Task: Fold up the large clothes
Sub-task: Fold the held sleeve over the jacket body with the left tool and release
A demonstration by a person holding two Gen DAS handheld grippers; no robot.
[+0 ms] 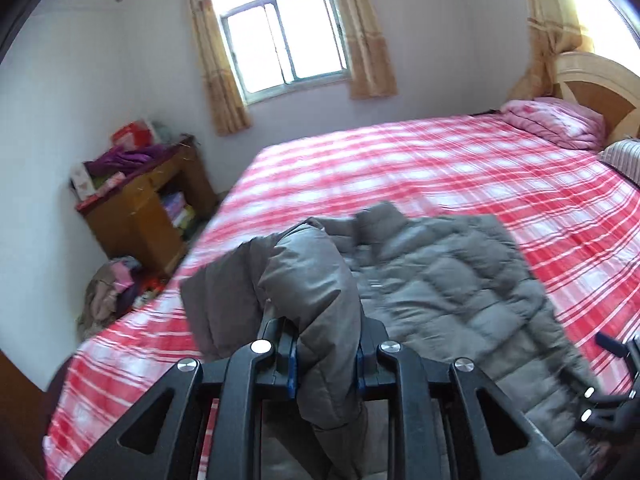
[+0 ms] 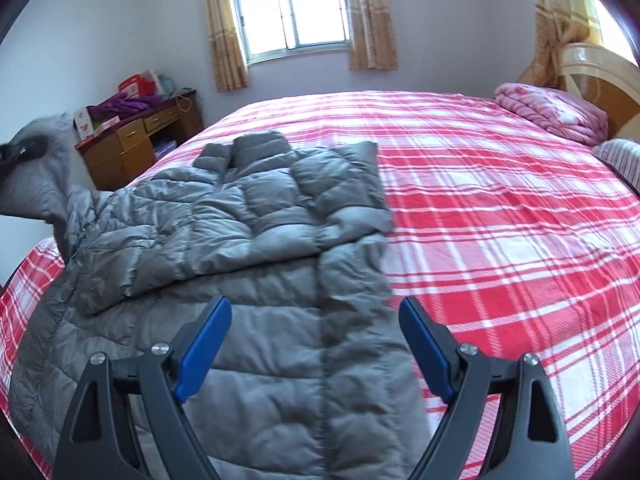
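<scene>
A grey quilted puffer jacket point(image 2: 256, 216) lies on the bed with one sleeve folded across its body. It also shows in the left wrist view point(image 1: 448, 280). My left gripper point(image 1: 326, 344) is shut on the jacket's other sleeve point(image 1: 316, 280) and holds it lifted above the bed. That raised sleeve shows at the left edge of the right wrist view point(image 2: 44, 168). My right gripper point(image 2: 316, 316) is open and empty, just above the jacket's lower body. It shows at the right edge of the left wrist view point(image 1: 612, 360).
The bed has a red and white plaid sheet point(image 2: 500, 208). A folded pink quilt point(image 2: 556, 112) and a striped pillow point(image 2: 624, 160) lie by the wooden headboard point(image 2: 600, 72). A cluttered wooden desk point(image 2: 132, 140) stands at the far left wall. Clothes point(image 1: 112, 292) are piled on the floor.
</scene>
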